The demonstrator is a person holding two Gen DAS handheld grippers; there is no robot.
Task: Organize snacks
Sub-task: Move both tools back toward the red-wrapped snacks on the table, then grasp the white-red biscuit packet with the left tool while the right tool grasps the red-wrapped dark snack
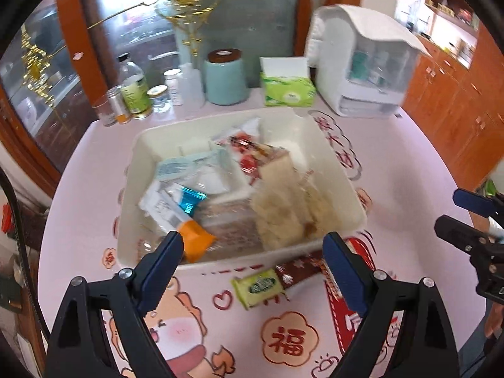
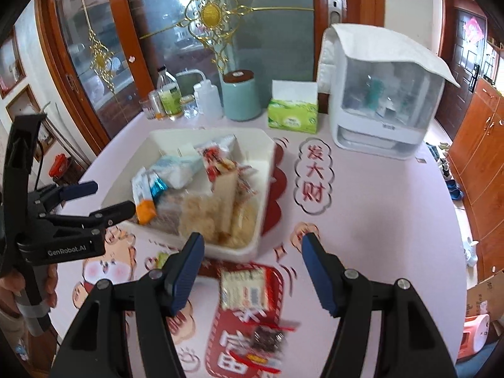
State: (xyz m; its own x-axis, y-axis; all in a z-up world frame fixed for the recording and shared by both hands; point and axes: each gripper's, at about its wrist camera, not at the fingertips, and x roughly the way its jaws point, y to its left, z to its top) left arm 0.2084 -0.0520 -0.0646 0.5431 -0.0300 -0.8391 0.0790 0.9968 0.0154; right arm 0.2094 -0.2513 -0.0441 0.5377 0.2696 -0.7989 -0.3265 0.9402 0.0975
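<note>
- Pink cloth covers the round table point(image 2: 378, 220), printed with cartoon figures and red Chinese characters: "福" sits in a cloud shape just ahead of the left gripper's base, and "发大财" runs down a cloud outline ahead and right of the right gripper.
- Behind the table stand glass doors with gilt ornaments and orange-brown wood frames.
- Left gripper point(image 1: 253, 247) hangs tilted down with its blue-padded jaws spread wide and nothing between them; its body reads "GenRobot.AI" in the right wrist view, where a hand point(image 2: 47, 286) grips the handle.
- Just beyond its fingertips sits the cream snack bin point(image 1: 330, 157), filled with packets: an orange-and-white sachet point(image 1: 195, 241), a pale blue pack, red-printed wrappers and beige crackers point(image 1: 283, 211). Their print is too blurred to read.
- Between its fingers, on the cloth this side of the bin, lie a small green packet point(image 1: 260, 286) and a brown one point(image 1: 299, 271); the lettering is unreadable.
- Right gripper point(image 2: 252, 250) is tilted down with its jaws partly apart, gripping nothing.
- Between its fingers lies a white-and-red cracker packet point(image 2: 242, 289); nearer its base lies a dark brown packet point(image 2: 267, 338).
- Far beyond both grippers: a green tissue box point(image 2: 293, 118), a teal canister point(image 2: 241, 94), several bottles and a white covered organiser point(image 2: 384, 100).
</note>
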